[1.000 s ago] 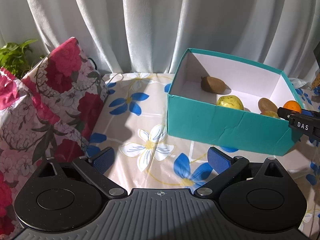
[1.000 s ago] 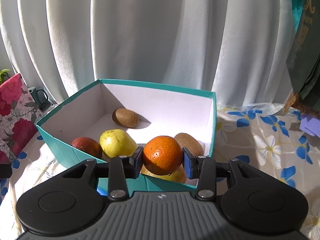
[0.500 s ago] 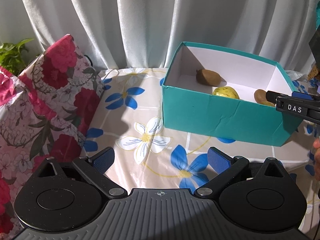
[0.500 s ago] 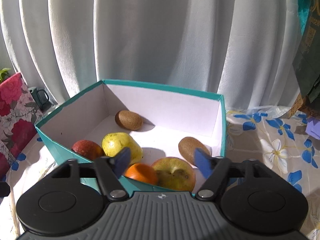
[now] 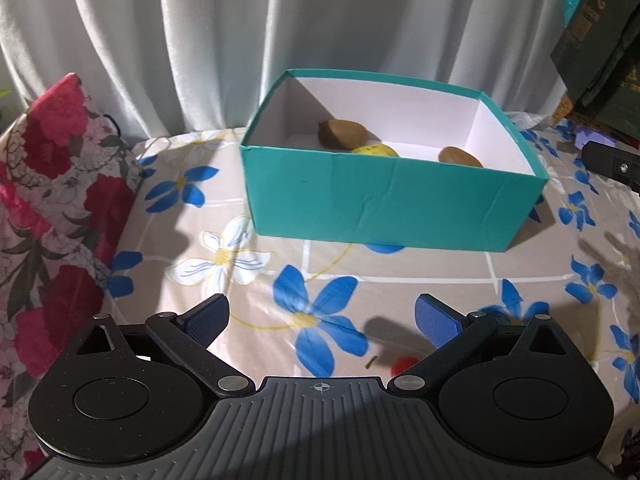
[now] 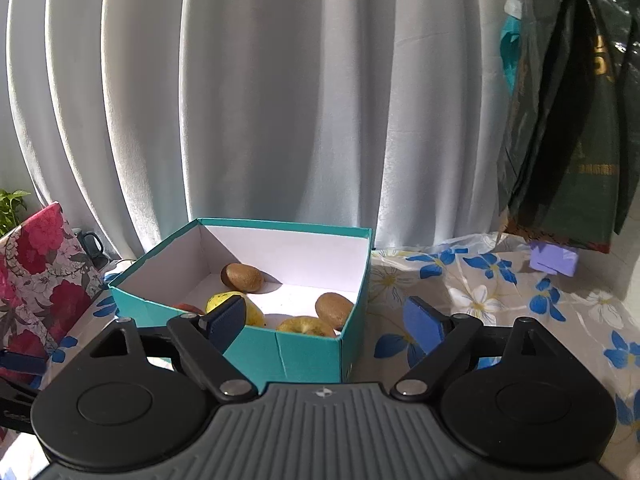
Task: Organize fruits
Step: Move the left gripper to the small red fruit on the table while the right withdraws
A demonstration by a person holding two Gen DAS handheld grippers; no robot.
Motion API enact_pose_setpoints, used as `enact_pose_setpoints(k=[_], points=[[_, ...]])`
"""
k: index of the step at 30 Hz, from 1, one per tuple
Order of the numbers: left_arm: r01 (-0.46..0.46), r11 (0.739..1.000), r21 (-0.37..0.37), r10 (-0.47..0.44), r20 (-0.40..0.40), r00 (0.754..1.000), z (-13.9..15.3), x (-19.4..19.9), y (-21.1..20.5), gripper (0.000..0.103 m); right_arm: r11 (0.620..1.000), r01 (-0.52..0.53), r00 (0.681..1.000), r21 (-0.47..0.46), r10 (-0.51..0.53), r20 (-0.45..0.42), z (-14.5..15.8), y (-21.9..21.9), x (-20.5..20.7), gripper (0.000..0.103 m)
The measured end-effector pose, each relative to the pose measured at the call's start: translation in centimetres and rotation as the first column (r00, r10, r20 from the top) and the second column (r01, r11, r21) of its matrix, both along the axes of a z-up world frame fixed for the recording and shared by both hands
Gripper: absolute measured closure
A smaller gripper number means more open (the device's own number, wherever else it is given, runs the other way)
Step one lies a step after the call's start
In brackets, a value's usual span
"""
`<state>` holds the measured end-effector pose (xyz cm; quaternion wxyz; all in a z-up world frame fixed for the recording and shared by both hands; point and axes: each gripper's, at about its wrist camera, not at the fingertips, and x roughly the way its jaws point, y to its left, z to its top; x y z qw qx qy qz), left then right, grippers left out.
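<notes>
A teal box (image 5: pixel 392 208) with a white inside stands on the flowered cloth. It holds two brown kiwis (image 6: pixel 242 277) (image 6: pixel 335 310), a yellow pear (image 6: pixel 256 314), a yellow apple (image 6: pixel 306 325) and a red fruit (image 6: pixel 188 307). The orange is hidden from both views. My right gripper (image 6: pixel 326 318) hangs just short of the box's near wall, its jaws opening with nothing between them. My left gripper (image 5: pixel 322 320) is open and empty over the cloth in front of the box. A small red fruit (image 5: pixel 404 365) lies by its right finger.
A red-flowered cushion (image 5: pixel 52 200) lies left of the box, with a dark mug (image 6: pixel 90 242) and a plant (image 6: pixel 12 208) behind it. White curtains close off the back. Dark bags (image 6: pixel 560 140) hang at the right above a purple block (image 6: pixel 554 260).
My right gripper opened, dropped the orange into the box and drew back and up. My left gripper shifted, so the box now sits mid-view and the small red fruit shows.
</notes>
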<state>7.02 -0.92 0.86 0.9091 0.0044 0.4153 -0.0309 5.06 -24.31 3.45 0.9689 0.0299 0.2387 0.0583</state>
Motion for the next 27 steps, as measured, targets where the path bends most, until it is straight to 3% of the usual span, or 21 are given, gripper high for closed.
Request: enact_pose_setpoints(k=[6,15,27], points=[[0.112,0.991,-0.071,-0.112,-0.004,0.994,-1.4,-1.3,-0.9,0.001,1.0,0.005,0.999,-0.014,-0.005,-0.047,-1.2,0.4,-3.3,0.016],[0.228,0.97,-0.08,-0.231,-0.031,0.972,-3.7,-1.9,-2.5,0.002,0.999,0.046,0.994,-0.001,-0.046,-0.098,-2.4,-0.3,-6.0,0.016],[0.226,0.965,-0.13,-0.241,-0.116,0.964,-5.8,0.5,-3.2,0.028,0.997,0.079,0.987,0.014,-0.076,-0.142,-3.6,-1.5,-6.5,0.016]])
